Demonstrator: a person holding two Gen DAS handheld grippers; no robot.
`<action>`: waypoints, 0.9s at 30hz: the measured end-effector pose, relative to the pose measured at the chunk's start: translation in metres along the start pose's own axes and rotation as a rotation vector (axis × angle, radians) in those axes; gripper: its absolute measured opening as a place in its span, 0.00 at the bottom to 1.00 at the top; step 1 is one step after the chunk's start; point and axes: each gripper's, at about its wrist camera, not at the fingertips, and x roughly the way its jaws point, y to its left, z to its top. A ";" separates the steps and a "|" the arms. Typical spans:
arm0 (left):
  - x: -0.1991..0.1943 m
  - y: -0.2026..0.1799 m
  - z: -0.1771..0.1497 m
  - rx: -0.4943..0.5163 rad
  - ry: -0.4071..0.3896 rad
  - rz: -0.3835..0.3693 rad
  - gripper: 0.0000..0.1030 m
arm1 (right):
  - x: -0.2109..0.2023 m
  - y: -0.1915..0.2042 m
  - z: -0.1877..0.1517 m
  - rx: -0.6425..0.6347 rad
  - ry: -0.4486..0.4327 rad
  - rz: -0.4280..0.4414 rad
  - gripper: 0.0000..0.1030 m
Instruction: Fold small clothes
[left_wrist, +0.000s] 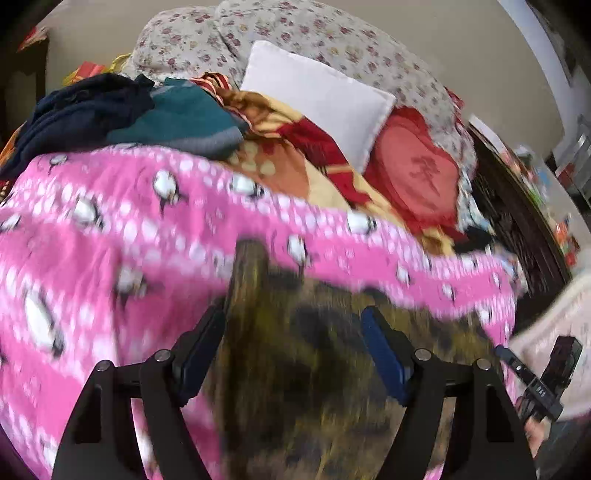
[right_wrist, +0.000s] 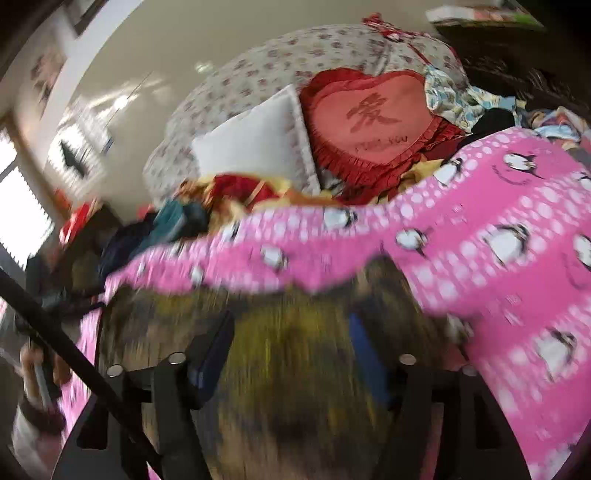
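A pink garment with white dots and penguin prints (left_wrist: 110, 229) lies spread on the bed; it also shows in the right wrist view (right_wrist: 498, 240). An olive and dark patterned cloth (left_wrist: 314, 369) lies over it in front of both grippers, blurred, and in the right wrist view (right_wrist: 295, 369). My left gripper (left_wrist: 295, 339) is open above the olive cloth, holding nothing. My right gripper (right_wrist: 291, 343) is open above the same cloth, holding nothing. The right gripper's tip (left_wrist: 532, 373) shows at the lower right of the left wrist view.
A pile of clothes, dark blue (left_wrist: 85, 107) and teal (left_wrist: 177, 118), lies at the back left. A white pillow (left_wrist: 321, 96), a red heart cushion (right_wrist: 373, 118) and a floral quilt (left_wrist: 295, 33) lie behind. A dark wooden bed frame (left_wrist: 517, 221) runs along the right.
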 end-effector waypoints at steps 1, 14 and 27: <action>-0.008 0.000 -0.015 0.023 0.006 0.000 0.73 | -0.017 -0.003 -0.016 -0.020 0.004 -0.026 0.75; -0.035 0.016 -0.143 -0.005 0.075 -0.043 0.85 | -0.053 -0.056 -0.107 0.127 0.087 -0.027 0.83; -0.040 0.010 -0.146 0.051 0.101 -0.135 0.08 | -0.094 -0.029 -0.106 0.080 -0.009 0.067 0.07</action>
